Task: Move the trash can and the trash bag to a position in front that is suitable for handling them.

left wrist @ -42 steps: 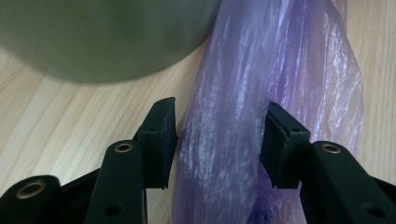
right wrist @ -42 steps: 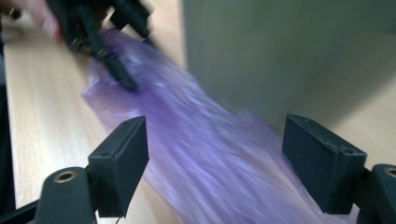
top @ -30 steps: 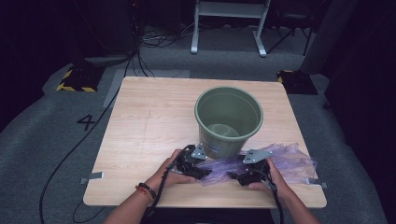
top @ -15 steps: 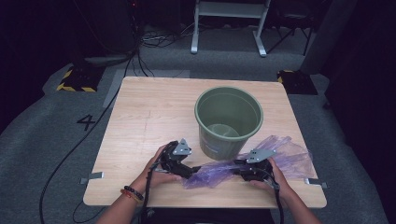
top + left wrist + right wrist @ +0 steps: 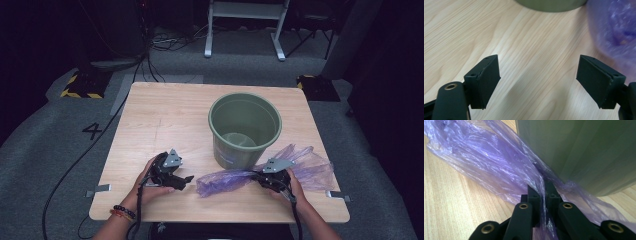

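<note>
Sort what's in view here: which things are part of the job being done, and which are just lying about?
In the job:
purple plastic bag, pinched in the right gripper
green bin, upright beside the bag
left gripper, jaws open, holding nothing

Lying about:
cables on the floor beyond the table
yellow-black striped block
metal stand at the back

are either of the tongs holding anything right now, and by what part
The right tongs are shut on the thin purple plastic bag, pinching a gathered fold near its middle. The left tongs are open and hold nothing.
</note>
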{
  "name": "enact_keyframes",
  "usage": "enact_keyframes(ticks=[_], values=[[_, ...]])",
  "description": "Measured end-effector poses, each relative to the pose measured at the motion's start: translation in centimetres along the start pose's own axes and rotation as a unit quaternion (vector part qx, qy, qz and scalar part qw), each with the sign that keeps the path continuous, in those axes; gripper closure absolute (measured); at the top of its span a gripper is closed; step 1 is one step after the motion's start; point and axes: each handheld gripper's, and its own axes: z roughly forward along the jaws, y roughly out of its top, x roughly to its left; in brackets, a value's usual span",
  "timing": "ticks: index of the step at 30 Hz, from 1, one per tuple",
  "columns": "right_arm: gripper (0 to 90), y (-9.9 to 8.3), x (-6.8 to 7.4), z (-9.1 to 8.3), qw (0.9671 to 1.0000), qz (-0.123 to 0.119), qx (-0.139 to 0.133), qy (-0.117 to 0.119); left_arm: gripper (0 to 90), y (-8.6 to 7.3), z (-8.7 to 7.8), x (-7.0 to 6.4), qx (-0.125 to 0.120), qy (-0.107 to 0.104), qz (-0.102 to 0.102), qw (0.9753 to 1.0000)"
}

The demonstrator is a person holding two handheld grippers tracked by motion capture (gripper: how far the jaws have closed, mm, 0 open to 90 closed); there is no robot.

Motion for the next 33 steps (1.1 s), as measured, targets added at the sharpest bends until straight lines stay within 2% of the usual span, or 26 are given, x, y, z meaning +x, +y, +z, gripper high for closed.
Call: enact_keyframes(ticks=[4, 12, 17, 22, 24, 28, 30, 31, 33], values=[[87.2, 0.2, -0.2, 0.2, 1.0, 0.004, -0.002, -0.007, 18.7, -1.0, -1.0, 1.1, -0.003, 0.018, -0.029, 0.9994], [87.6, 0.7, -0.2, 0.9, 0.9999, 0.005, -0.008, -0.011, 19.0, -2.1, -1.3, 1.6, 0.007, 0.032, -0.035, 0.9988], [87.8, 1.4, 0.1, 1.6, 0.9999, -0.002, -0.009, -0.01, 18.9, -2.6, -0.8, 1.6, 0.025, 0.034, -0.03, 0.9987], [88.7, 1.4, -0.1, 1.5, 0.9998, 0.0, -0.017, -0.007, 17.8, -2.9, -0.5, 1.6, 0.021, 0.027, -0.036, 0.9988], [89.1, 1.4, -0.2, 1.1, 0.9997, 0.001, -0.025, -0.007, 17.5, -2.9, -0.5, 1.7, 0.022, 0.026, -0.036, 0.9988], [89.6, 1.3, -0.7, -0.9, 0.9983, 0.004, -0.056, -0.015, 16.0, -2.8, -0.4, 1.7, 0.022, 0.025, -0.035, 0.9988], [89.6, 1.2, -0.8, -1.4, 0.998, 0.004, -0.06, -0.018, 15.7, -2.8, -0.4, 1.7, 0.024, 0.026, -0.033, 0.9988], [89.7, 1.1, -1.0, -2.4, 0.997, 0.006, -0.074, -0.022, 15.1, -2.8, -0.3, 1.7, 0.024, 0.025, -0.034, 0.9988], [89.7, 1.0, -1.1, -2.9, 0.9962, 0.007, -0.083, -0.022, 14.8, -2.7, -0.3, 1.7, 0.023, 0.024, -0.035, 0.9988]])
